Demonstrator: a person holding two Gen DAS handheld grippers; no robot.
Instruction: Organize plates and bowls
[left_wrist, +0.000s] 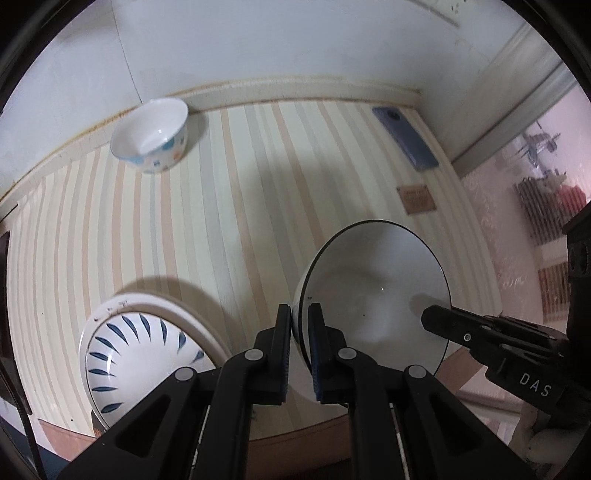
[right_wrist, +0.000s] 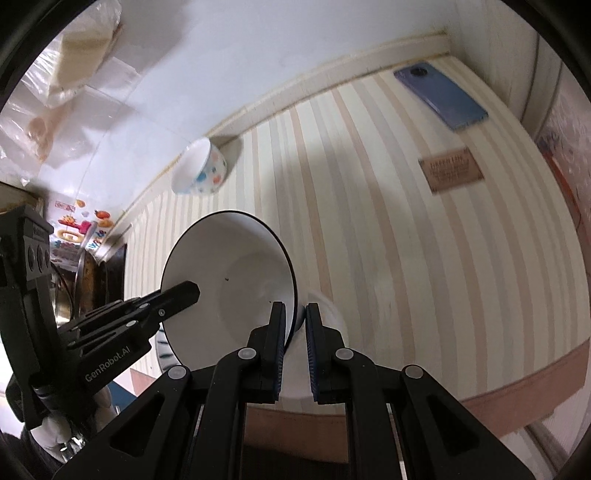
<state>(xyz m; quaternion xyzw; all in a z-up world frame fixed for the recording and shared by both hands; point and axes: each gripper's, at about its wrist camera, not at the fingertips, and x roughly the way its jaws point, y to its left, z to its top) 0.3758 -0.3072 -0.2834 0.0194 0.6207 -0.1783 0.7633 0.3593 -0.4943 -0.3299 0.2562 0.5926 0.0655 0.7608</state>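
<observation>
We have the striped worktop (left_wrist: 229, 206) beneath us, and on it, near its front edge, the blue-leaf plate (left_wrist: 147, 354) — the widest dish here, seemingly resting on a pale plate under it. Next in size is the black-rimmed bowl (left_wrist: 373, 291), which we carry between both grippers, tilted and seemingly lifted off the worktop, toward the front right. Our left gripper (left_wrist: 300, 332) is clamped tight on the bowl's rim on one side; our right gripper (right_wrist: 295, 332) is pinched just as tight on the opposite rim.

We judge the step to be the transfer of this bowl to a stacking place. The next move calls for both hands travelling together, keeping the bowl level enough not to slip, then lowering it squarely — likely onto the blue-leaf plate or beside the other bowl.

Smaller things: the dotted bowl (left_wrist: 151, 136) stands at the back edge by the wall, well apart. A blue phone (left_wrist: 406, 138) lies at the back right corner, and a small brown tag (left_wrist: 416, 199) sits near the right edge. None blocks the path to the plate.
</observation>
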